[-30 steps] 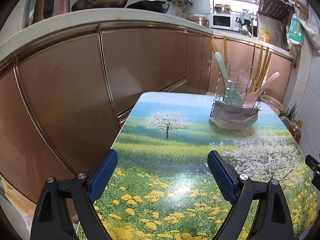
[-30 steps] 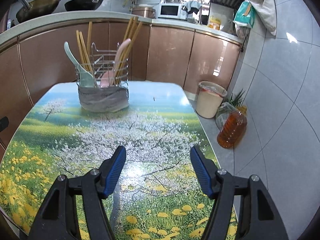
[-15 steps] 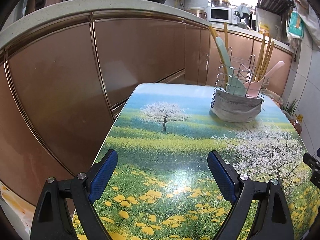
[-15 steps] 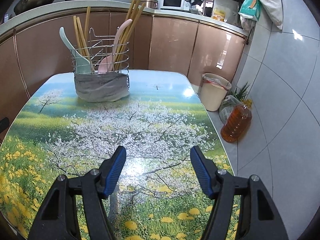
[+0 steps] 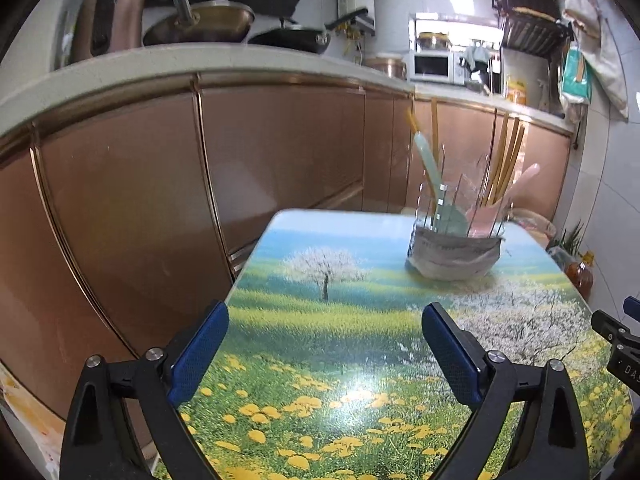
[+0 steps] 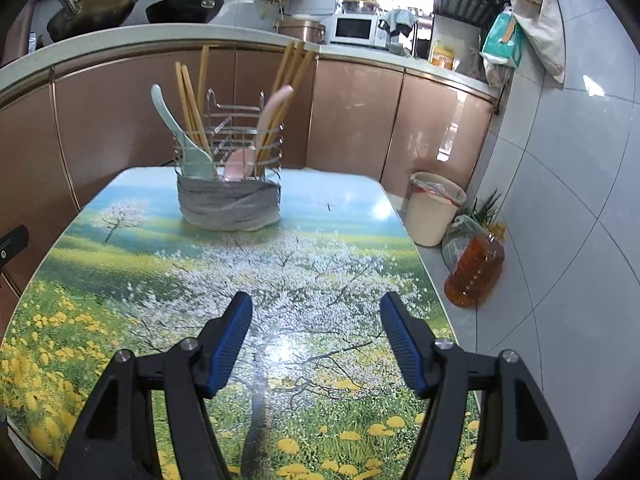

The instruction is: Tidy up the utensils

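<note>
Worktop [image 6: 120, 280], printed with a meadow and blossoming trees, standing beside copper-coloured kitchen cabinets [image 5: 120, 208]. Wire rack [image 6: 232, 148], its base wrapped in grey cloth [image 6: 228, 204], upright at the far end of the worktop. Contents of rack: one pale green spoon [image 6: 188, 148] on the left side, one pink spoon [image 6: 256, 140] on the right side, both handle up; wooden chopsticks [image 6: 192, 104] leaning in two bunches, one on each side. Left gripper [image 5: 324, 344]: fingers spread wide, holding nothing, above the near left part of the worktop, well apart from the rack. Right gripper [image 6: 316, 336]: fingers spread wide, holding nothing, above the near middle of the worktop. On the floor to the right: waste bin [image 6: 432, 208], bottle of amber oil [image 6: 476, 272].
</note>
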Demonstrator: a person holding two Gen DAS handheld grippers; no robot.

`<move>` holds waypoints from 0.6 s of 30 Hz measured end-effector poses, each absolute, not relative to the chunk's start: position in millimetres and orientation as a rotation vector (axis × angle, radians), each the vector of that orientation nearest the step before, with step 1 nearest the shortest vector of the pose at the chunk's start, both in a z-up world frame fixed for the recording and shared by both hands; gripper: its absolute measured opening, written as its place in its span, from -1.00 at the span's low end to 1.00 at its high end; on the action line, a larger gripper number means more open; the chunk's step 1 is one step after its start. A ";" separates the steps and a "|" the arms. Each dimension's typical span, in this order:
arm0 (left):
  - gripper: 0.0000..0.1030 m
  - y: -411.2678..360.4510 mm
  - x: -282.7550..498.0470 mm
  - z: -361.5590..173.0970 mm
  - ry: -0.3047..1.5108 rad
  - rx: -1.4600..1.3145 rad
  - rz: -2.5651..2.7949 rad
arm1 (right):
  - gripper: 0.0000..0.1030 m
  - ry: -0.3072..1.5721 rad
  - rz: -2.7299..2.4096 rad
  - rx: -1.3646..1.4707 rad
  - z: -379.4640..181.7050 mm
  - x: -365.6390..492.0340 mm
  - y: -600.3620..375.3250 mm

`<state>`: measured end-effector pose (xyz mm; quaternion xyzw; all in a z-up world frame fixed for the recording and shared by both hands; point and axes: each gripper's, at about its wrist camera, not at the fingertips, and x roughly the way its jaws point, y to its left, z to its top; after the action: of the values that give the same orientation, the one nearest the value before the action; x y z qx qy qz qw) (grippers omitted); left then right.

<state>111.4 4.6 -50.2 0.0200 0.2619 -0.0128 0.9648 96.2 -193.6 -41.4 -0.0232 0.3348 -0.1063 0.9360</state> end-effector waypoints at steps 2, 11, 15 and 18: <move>0.97 3.8 103.1 -42.6 0.496 0.051 -0.017 | 0.26 0.658 -0.210 -0.048 -33.6 91.0 -189.1; 0.99 2.7 80.3 -19.8 0.442 0.057 -0.037 | 0.39 0.578 -0.190 -0.070 -4.2 68.6 -170.0; 0.99 -0.6 72.2 -12.8 0.436 0.063 -0.047 | 0.39 0.542 -0.193 -0.075 7.7 58.6 -165.9; 0.99 -4.3 64.8 -7.9 0.424 0.071 -0.055 | 0.40 0.515 -0.196 -0.071 15.3 50.7 -165.7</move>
<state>64.8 -4.3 -7.9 0.0355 0.2101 -0.0271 0.9767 50.7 -165.7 15.3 -0.0352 0.2544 -0.0967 0.9616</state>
